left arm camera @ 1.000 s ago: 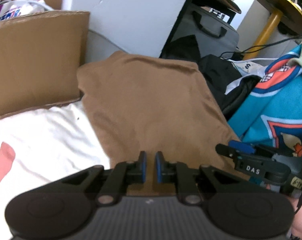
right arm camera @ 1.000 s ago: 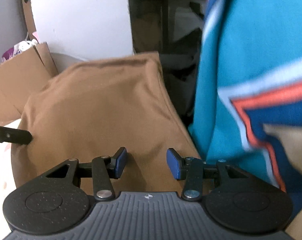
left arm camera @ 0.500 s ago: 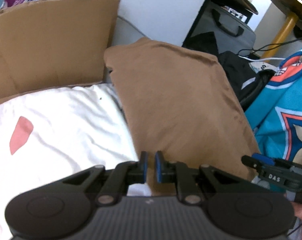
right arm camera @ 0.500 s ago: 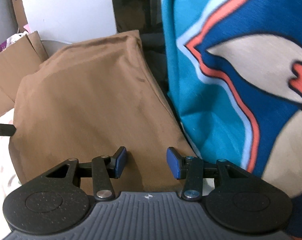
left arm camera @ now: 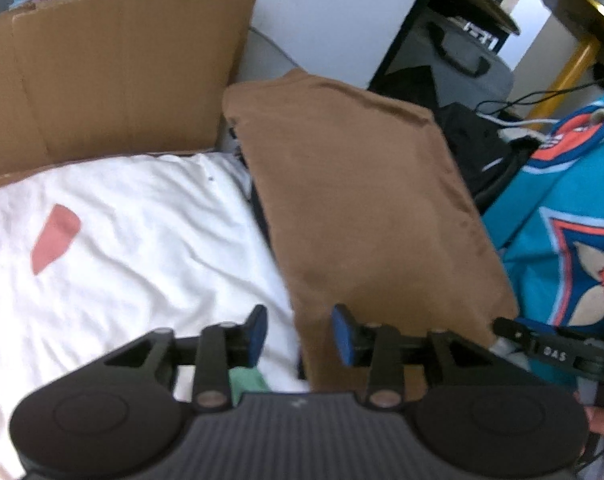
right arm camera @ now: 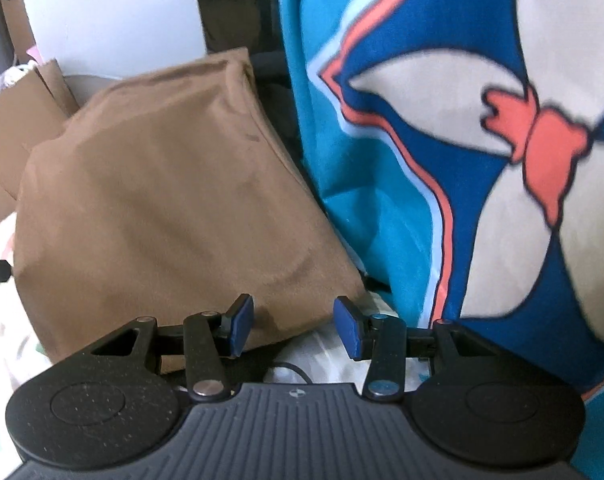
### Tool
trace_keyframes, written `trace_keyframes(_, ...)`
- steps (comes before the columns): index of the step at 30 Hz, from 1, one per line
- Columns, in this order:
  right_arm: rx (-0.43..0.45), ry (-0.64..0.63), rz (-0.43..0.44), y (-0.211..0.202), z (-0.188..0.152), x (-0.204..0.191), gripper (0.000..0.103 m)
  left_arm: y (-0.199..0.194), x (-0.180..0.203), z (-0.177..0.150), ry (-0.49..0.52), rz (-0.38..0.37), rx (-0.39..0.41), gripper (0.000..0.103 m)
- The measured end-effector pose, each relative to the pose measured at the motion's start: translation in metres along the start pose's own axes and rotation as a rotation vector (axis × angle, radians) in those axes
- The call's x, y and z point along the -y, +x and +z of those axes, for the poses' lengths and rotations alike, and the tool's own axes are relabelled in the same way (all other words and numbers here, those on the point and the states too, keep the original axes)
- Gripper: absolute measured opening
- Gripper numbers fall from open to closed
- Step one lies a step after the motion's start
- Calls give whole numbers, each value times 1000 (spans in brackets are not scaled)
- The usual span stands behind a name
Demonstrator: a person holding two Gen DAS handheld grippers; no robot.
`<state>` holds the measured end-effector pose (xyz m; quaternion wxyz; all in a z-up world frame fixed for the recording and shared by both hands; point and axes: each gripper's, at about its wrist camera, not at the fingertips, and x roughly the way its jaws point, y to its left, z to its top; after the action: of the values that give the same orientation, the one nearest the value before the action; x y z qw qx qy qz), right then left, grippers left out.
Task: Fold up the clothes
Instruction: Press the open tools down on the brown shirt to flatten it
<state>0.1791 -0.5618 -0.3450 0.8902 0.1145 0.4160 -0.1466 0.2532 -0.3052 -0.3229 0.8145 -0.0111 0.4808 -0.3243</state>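
Lay folded flat mid-scene: brown garment (left arm camera: 366, 208), w/ white garment (left arm camera: 133, 248) touching its left edge, teal printed garment (right arm camera: 442, 160) bunched along its right side, cardboard box (left arm camera: 109, 76) behind the white one. Hovered over brown garment's near left corner: left gripper (left arm camera: 297, 334), jaws apart, empty, small green cloth scrap (left arm camera: 247, 380) just beneath. Hung over near right corner: right gripper (right arm camera: 293, 326), jaws apart too, nothing held, teal fabric close on its right, thin black cable (right arm camera: 289, 370) under it.
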Motion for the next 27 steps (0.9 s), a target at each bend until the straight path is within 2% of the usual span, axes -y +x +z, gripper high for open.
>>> trace_keyframes(4,12,-4,34,0,2,-6,51,17,-4,-7,-38,-23,-17,54)
trace_keyframes(8,-3,2,51,5,-2,-11,51,31,-14,-14,-115,-98,-24,47)
trace_keyframes(10,-2,0,56,4,-4,-10,51,33,-14,-18,-123,-123,-36,39)
trace_keyframes(11,-6,4,58,4,-5,-8,51,35,-14,-20,-126,-134,-43,30)
trace_keyframes(15,-20,19,53,4,-7,-7,51,31,-12,-28,-121,-133,-70,17)
trace_keyframes(21,-42,42,42,5,-8,-8,52,9,-17,-28,-139,-110,-124,10)
trace_keyframes(23,-54,40,46,-1,-1,-11,58,-8,-20,-19,-164,-101,-119,15)
trace_keyframes(24,-61,37,50,-4,4,-13,70,-16,-21,-15,-176,-96,-116,18)
trace_keyframes(25,-69,34,53,-8,9,-15,75,-25,-23,-10,-188,-92,-113,21)
trace_keyframes(26,-76,31,57,-11,13,-17,80,-31,-21,-4,-192,-74,-115,34)
trace_keyframes(27,-83,28,60,-15,18,-19,82,-37,-20,2,-193,-54,-117,52)
